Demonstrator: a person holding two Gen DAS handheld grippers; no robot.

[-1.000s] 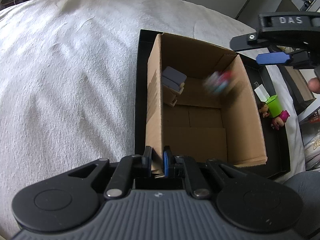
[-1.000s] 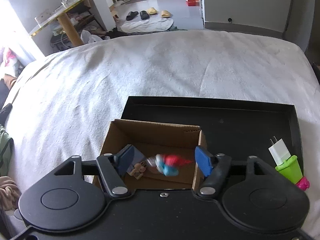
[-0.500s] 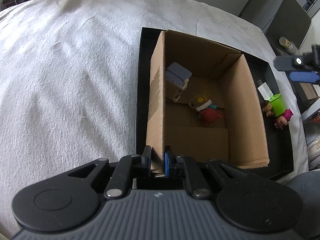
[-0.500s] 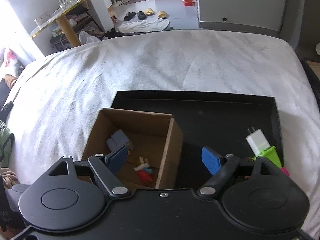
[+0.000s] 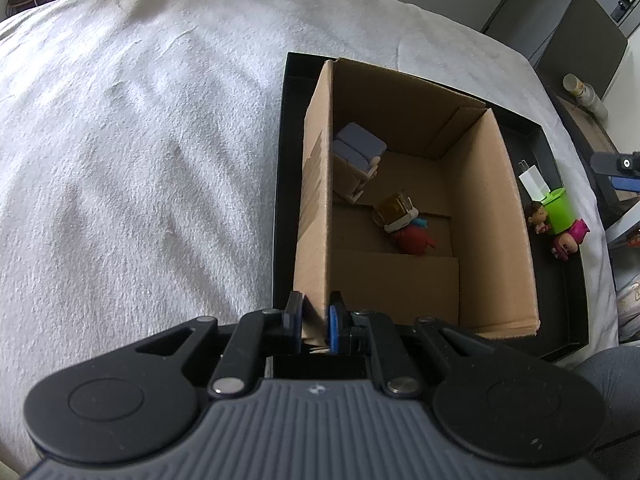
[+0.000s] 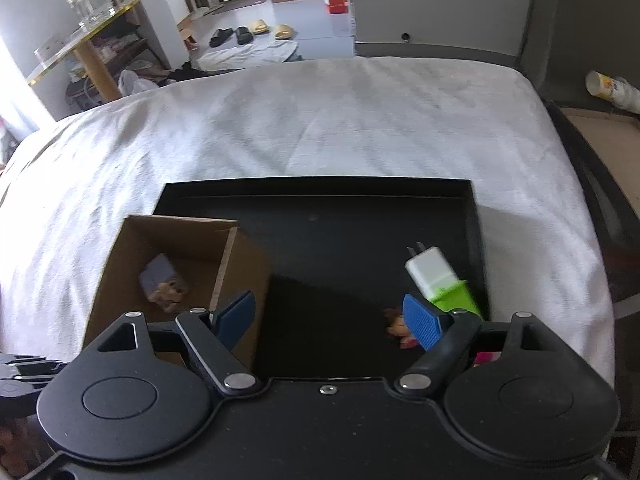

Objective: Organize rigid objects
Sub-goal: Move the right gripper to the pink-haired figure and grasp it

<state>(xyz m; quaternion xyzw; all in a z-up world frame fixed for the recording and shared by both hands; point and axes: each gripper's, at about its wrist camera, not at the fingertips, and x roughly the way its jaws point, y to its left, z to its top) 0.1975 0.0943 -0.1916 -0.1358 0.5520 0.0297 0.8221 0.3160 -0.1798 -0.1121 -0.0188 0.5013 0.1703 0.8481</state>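
An open cardboard box [image 5: 492, 216] stands on a black tray [image 5: 568, 320] on a white bed. Inside lie a grey-blue toy chair [image 5: 358, 148] and a red toy figure [image 5: 412, 236]. My left gripper [image 5: 314, 318] is shut on the box's near left wall. My right gripper [image 6: 330, 316] is open and empty above the tray, right of the box [image 6: 180, 248]. On the tray's right side lie a white charger [image 6: 428, 274], a green cup [image 6: 454, 298] and small dolls [image 6: 400, 328]. They also show in the left wrist view: charger [image 5: 534, 182], cup [image 5: 560, 210], dolls [image 5: 564, 244].
The white bedcover [image 6: 320, 120] spreads around the tray [image 6: 340, 220]. A side table [image 6: 92, 52] and slippers [image 6: 256, 30] are on the floor beyond. A paper cup [image 6: 612, 86] lies on a ledge at the right.
The red figure dropped from my right gripper into the box and now lies on its floor. My right gripper moved right, over the tray's open part. The left gripper kept its hold.
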